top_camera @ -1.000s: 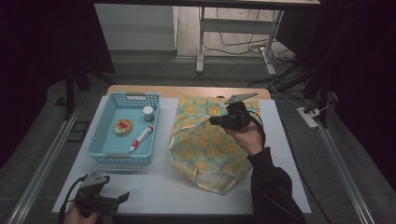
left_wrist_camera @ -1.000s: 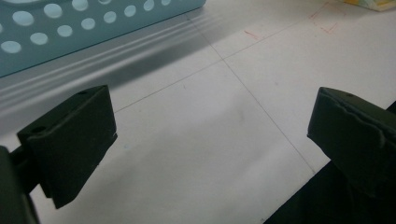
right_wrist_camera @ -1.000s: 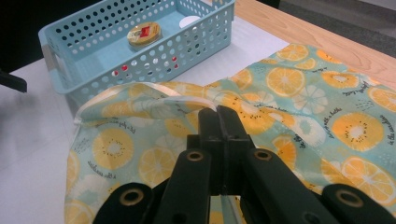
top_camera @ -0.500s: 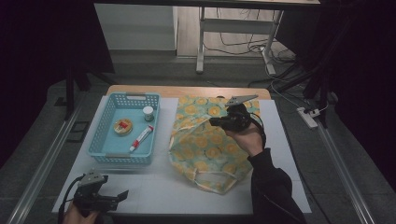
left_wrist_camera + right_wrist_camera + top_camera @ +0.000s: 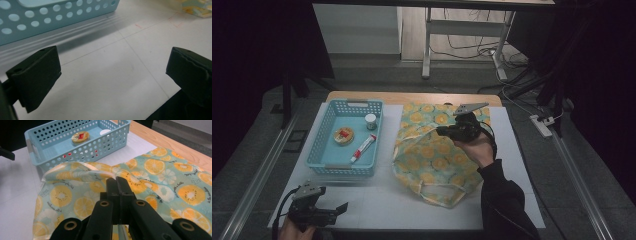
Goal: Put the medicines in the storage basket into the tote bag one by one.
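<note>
The right gripper [image 5: 117,180], jaws clenched, hovers over the teal fruit-print cloth bag [image 5: 432,150] lying at the table's right-centre, beside the blue perforated plastic basket [image 5: 324,155]. Best pinch one rim layer only. The left gripper [image 5: 337,209] rests released near the front-left corner.

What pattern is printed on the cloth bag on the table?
The cloth bag has orange and lemon slices on pale turquoise; the right gripper view shows it best.
</note>
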The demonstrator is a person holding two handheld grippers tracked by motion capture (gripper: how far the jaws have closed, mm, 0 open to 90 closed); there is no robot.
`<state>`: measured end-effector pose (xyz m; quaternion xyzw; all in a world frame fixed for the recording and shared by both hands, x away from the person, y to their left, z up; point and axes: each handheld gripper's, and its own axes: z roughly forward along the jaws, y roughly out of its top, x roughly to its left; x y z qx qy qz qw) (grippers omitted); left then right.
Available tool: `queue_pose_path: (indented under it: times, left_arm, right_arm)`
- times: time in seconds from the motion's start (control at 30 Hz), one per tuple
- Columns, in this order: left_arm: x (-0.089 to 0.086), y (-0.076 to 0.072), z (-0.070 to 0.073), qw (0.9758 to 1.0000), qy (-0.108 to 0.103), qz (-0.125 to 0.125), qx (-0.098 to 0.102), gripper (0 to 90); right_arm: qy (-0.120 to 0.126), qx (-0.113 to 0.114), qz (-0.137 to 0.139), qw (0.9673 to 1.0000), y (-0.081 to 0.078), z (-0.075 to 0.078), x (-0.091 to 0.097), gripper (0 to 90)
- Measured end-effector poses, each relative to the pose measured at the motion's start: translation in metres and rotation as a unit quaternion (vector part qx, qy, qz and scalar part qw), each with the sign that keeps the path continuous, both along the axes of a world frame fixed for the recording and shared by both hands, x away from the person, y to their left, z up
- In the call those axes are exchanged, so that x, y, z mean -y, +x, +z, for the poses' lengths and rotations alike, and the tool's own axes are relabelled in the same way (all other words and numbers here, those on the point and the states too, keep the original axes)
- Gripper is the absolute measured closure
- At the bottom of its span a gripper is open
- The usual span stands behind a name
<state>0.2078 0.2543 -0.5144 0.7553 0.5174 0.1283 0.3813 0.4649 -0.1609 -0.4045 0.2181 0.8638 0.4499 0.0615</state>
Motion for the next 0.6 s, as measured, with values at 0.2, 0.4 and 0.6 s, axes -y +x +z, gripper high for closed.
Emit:
queue_pose_path:
  times: [0.2, 0.4, 0.6]
  left_arm:
    - [-0.001, 0.001, 0.004, 1.0, 0.001, -0.001, 0.0, 0.0]
    - [0.0, 0.002, 0.011, 0.9998, -0.005, -0.013, 0.011, 0.0]
    - [-0.005, 0.005, 0.016, 0.9993, -0.015, -0.026, 0.02, 0.0]
  right_arm:
    - [0.002, 0.002, 0.005, 1.0, 0.0, 0.0, 0.001, 90.0]
    - [0.006, -0.002, 0.0, 1.0, 0.001, 0.0, 0.001, 90.0]
    - [0.012, -0.002, 0.0, 0.9999, 0.001, 0.001, 0.003, 90.0]
